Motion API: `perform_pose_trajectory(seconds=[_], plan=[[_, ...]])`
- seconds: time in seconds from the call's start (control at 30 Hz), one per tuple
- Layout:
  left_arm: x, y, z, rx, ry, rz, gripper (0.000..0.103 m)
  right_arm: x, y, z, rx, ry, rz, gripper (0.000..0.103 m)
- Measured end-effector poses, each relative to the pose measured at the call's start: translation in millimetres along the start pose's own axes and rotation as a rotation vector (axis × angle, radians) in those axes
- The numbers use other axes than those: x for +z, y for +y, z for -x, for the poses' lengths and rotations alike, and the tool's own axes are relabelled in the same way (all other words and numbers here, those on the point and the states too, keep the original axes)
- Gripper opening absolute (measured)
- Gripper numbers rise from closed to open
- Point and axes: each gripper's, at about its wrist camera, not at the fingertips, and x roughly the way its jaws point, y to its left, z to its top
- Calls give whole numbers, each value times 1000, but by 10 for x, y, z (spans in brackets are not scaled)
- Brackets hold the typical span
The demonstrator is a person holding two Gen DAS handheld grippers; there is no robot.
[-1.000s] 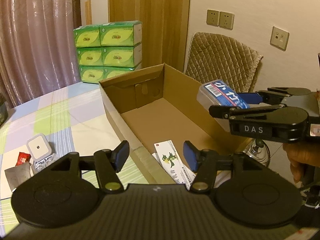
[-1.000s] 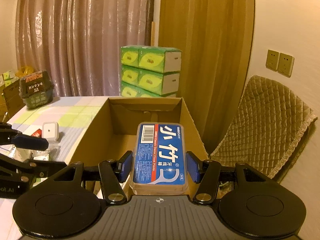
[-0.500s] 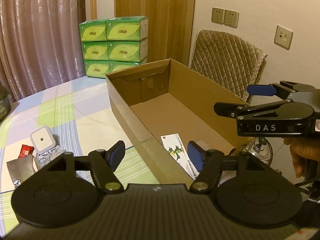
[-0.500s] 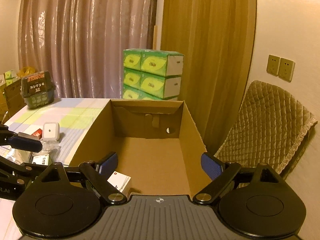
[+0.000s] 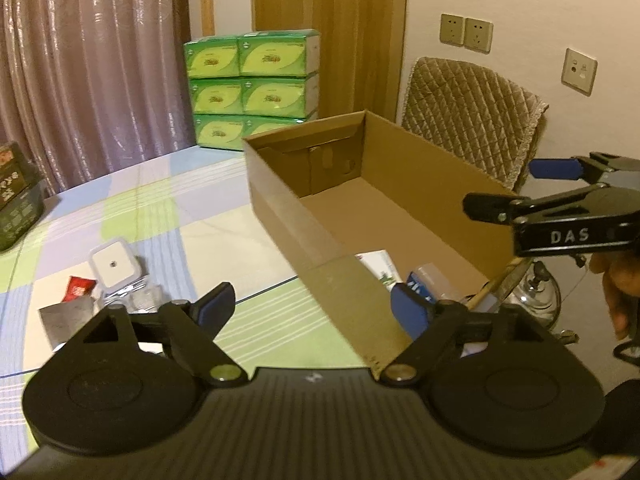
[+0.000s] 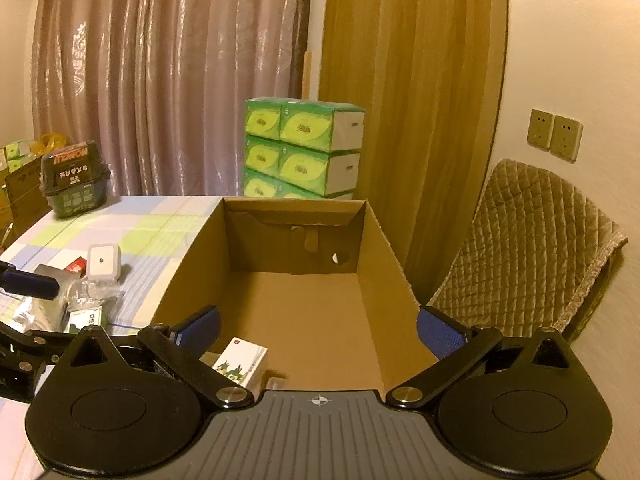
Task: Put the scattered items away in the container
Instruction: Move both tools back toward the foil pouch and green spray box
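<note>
- The cardboard box (image 6: 376, 248) on the table holds a white carton (image 6: 242, 364) and a blue-labelled case (image 5: 430, 282) at its near end.
- The right gripper (image 6: 318, 330) hovers over the box, jaws opening, empty.
- The left gripper (image 5: 312, 306) straddles the box's near wall, jaws opening, gripping nothing.

The blue floss-pick box (image 5: 430, 280), a second ago clamped in the right hand-held gripper (image 6: 318, 330) above the cardboard box (image 5: 440, 160), now lies inside it at the near end beside the white carton (image 6: 242, 364), and that gripper's jaws are opening wide with nothing between them. The left hand-held gripper (image 5: 310, 308) has shifted across the bench (image 5: 192, 208), so the cardboard box's near corner sits between its fingers instead of the white carton, and its jaws are opening too.
</note>
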Motion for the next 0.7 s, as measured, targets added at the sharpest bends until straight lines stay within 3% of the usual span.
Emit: perform_pose_trajectory(seconds=[0.3, 0.7], plan=[[-196, 321, 326, 75, 6, -3, 101, -23, 314, 140, 46, -2, 26, 101], [-612, 888, 886, 210, 47, 17, 102, -14, 939, 359, 139, -20, 90, 101]])
